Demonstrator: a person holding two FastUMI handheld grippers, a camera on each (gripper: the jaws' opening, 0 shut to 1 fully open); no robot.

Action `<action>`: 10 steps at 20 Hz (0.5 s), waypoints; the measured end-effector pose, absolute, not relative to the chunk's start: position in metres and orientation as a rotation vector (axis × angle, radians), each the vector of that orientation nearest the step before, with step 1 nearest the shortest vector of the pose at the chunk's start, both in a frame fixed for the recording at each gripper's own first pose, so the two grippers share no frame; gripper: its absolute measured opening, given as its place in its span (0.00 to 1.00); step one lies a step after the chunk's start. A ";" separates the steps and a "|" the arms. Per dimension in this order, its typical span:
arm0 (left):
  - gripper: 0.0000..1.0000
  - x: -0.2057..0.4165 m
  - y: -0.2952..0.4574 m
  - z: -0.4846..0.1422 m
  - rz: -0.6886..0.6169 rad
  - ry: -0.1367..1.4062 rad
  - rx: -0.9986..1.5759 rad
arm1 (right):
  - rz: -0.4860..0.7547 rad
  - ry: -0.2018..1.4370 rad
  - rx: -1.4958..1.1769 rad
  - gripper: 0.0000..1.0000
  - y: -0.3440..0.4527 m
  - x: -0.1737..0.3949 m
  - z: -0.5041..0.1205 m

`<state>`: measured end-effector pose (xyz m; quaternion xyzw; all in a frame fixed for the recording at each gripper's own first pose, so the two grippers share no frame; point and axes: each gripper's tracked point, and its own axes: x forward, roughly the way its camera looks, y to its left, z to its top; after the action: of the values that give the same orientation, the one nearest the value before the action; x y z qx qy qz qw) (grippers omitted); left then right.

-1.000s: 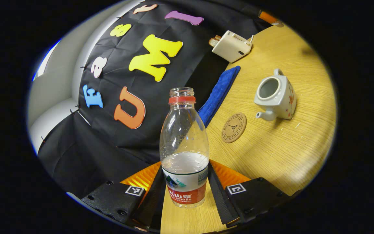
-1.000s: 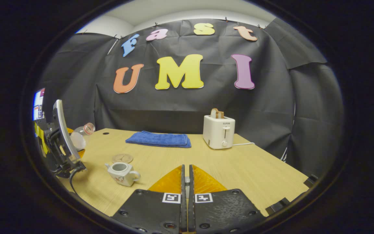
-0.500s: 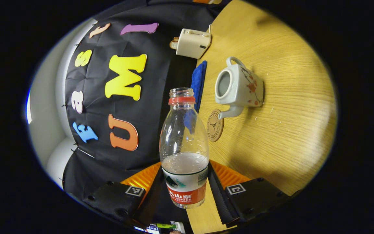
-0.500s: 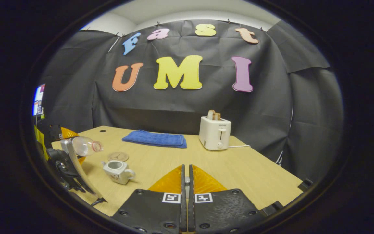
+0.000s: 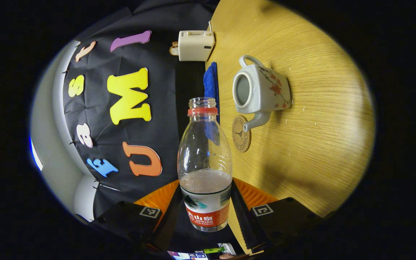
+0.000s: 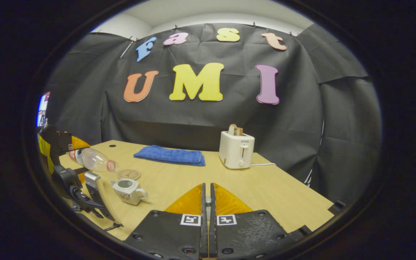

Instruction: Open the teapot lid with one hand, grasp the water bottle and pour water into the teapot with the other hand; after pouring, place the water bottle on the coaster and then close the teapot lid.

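Note:
My left gripper (image 5: 205, 187) is shut on a clear water bottle (image 5: 204, 162) with a red neck ring and no cap. In the right gripper view the bottle (image 6: 92, 160) lies almost level in the left gripper (image 6: 71, 153), its mouth just above and left of the white flowered teapot (image 6: 126, 189). The teapot (image 5: 260, 90) stands open, without a lid, and its spout is beside the round cork coaster (image 5: 241, 133). No water stream shows. My right gripper (image 6: 208, 195) hovers over the table, shut on the teapot lid (image 6: 208, 202), of which a pale sliver shows.
A white toaster (image 6: 236, 150) with bread in it stands at the back of the wooden table (image 6: 284, 195), its cord trailing right. A folded blue towel (image 6: 170, 155) lies left of it. The black cloth wall rises behind.
The left gripper has rolled further, taking the bottle from slanted to nearly level and closer to the teapot's opening. The right gripper has barely moved.

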<state>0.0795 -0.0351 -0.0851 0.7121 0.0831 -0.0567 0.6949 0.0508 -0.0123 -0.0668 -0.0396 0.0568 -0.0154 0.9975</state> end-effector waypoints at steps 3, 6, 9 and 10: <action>0.77 0.080 -0.038 -0.082 -0.127 0.181 1.644 | -0.034 0.116 -0.080 0.01 -0.014 0.052 -0.069; 0.77 0.081 -0.038 -0.083 -0.123 0.184 1.665 | -0.040 0.121 -0.076 0.01 -0.018 0.054 -0.069; 0.77 0.082 -0.039 -0.082 -0.127 0.194 1.712 | -0.044 0.124 -0.075 0.01 -0.020 0.054 -0.070; 0.77 0.082 -0.040 -0.082 -0.126 0.198 1.738 | -0.045 0.124 -0.073 0.01 -0.021 0.055 -0.069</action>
<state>0.0818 -0.0397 -0.0820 0.7617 0.0869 -0.0553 0.6397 0.0549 -0.0207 -0.0694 -0.0364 0.0618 -0.0223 0.9972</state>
